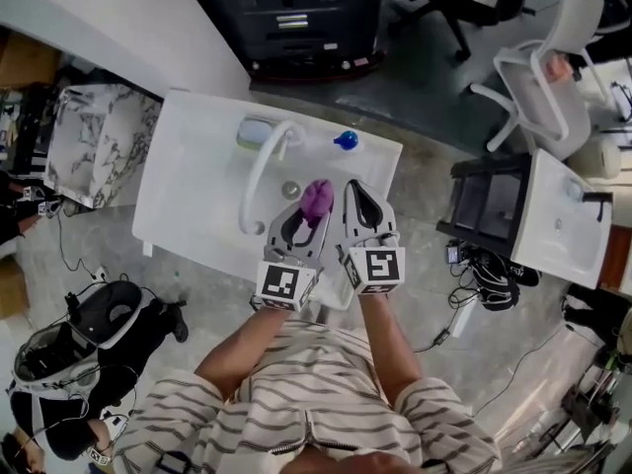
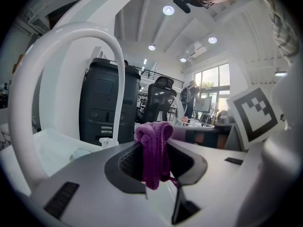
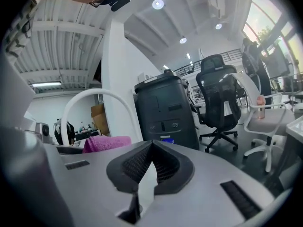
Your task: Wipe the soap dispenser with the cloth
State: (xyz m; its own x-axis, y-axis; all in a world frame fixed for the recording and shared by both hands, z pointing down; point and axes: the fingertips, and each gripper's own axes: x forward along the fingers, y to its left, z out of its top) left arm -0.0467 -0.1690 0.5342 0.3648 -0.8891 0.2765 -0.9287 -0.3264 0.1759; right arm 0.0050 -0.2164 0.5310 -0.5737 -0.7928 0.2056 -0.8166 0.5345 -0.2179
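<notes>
A: What is held, from left to right?

B: The purple cloth (image 2: pixel 154 150) is pinched in the left gripper (image 1: pixel 306 220), bunched above the jaw tips with a short tail hanging below. Nothing is held by the right gripper (image 3: pixel 151 145); its jaws are seen pressed together, empty.

A: Where is the soap dispenser?

B: It is taken to be the small blue-topped item (image 1: pixel 345 140) near the basin's (image 1: pixel 188 196) far edge. In the head view it lies at about one o'clock from the cloth and twelve o'clock from the right gripper, apart from both. No wiping contact is made yet.

A: What could go wrong?

B: The white faucet arch (image 1: pixel 259 176) is found close by at ten o'clock from the left gripper, so it could be knocked on a wide swing. Only a small fold of cloth is clamped, so it could be dragged out once it is rubbed hard against the dispenser. The dispenser looks small and light, so it could be tipped or shoved toward the far edge if it is pressed without being steadied, and the empty jaws would first have to be parted for that.

A: And the pose?

B: Both grippers are held side by side before the body, over the basin's near half. They are pointed away from the person and tilted slightly downward, with the marker cubes nearest the chest and the forearms stretched forward.
</notes>
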